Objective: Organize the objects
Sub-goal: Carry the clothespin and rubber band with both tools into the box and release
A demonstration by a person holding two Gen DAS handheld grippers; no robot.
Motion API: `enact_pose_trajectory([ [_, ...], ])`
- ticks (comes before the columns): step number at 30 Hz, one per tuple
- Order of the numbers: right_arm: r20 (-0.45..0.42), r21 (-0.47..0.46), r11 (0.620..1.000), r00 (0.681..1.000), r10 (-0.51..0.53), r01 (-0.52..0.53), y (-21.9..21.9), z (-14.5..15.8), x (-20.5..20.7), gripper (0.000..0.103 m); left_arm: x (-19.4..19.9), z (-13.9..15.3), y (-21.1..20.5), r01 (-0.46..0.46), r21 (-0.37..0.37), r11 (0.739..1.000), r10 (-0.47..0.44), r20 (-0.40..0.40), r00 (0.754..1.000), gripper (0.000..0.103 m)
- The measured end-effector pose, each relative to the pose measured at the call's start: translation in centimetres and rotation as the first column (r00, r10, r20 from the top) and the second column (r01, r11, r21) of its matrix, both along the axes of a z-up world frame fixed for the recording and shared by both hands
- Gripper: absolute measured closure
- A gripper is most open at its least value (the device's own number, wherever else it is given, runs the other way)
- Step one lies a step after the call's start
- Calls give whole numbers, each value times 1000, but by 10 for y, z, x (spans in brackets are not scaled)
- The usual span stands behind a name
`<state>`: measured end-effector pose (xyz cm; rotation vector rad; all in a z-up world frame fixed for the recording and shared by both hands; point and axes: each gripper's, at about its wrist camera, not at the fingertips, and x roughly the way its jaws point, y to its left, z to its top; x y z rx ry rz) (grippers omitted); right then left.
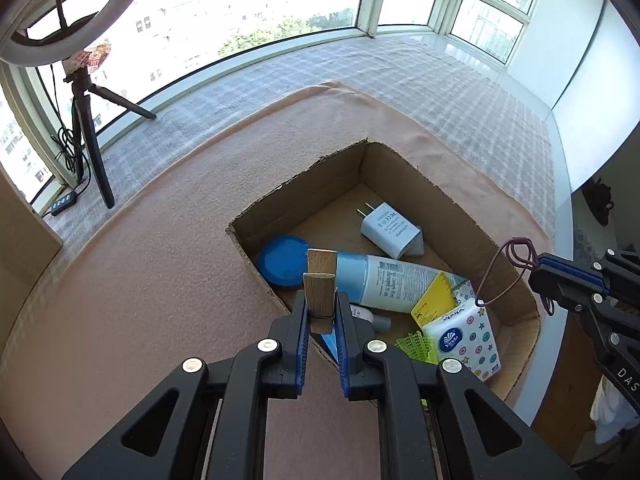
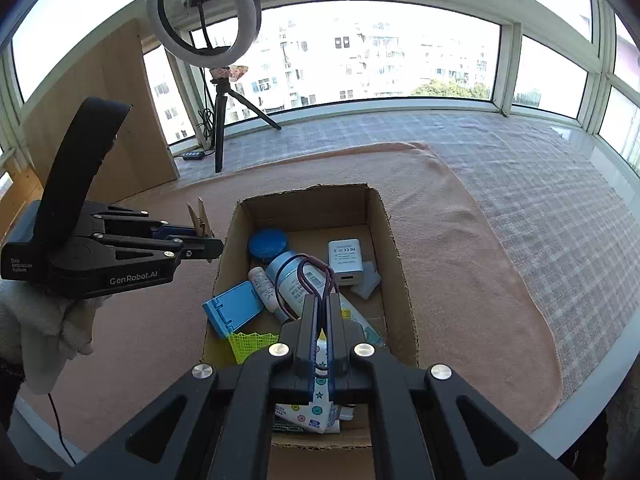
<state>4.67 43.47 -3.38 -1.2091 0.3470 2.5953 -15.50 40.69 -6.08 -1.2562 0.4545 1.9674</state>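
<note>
Your left gripper (image 1: 322, 312) is clamped on a light, stiff clothespin (image 1: 319, 292) above the box (image 1: 400, 184); your right gripper (image 2: 322, 308) pinches a soft hair tie (image 2: 310, 276). Release both gently over the box.

The cardboard box (image 2: 394, 264) stood open at the top, so tongs could pass straight down into it. Its floor was crowded: a blue lid (image 2: 267, 243), a white charger (image 2: 345, 261), a spray can (image 1: 394, 282), a blue holder (image 2: 234, 312) and a tissue pack (image 1: 466, 334) left little bare cardboard. The peach cloth (image 2: 460, 248) around the box lay bare. A ring light (image 2: 203, 16) on its tripod (image 2: 222, 120) stood by the window, well apart.
</note>
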Motion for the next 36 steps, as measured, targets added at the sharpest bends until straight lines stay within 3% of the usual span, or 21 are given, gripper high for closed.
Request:
enact_pose_trajectory([
  [18, 34, -31, 999, 999, -28, 29, 24, -16, 3, 99, -36, -26, 46, 3, -40, 999, -2, 34, 999, 90],
  [36, 47, -30, 999, 998, -38, 39, 28, -19, 4, 99, -35, -22, 67, 26, -25, 999, -26, 8, 1000, 90],
])
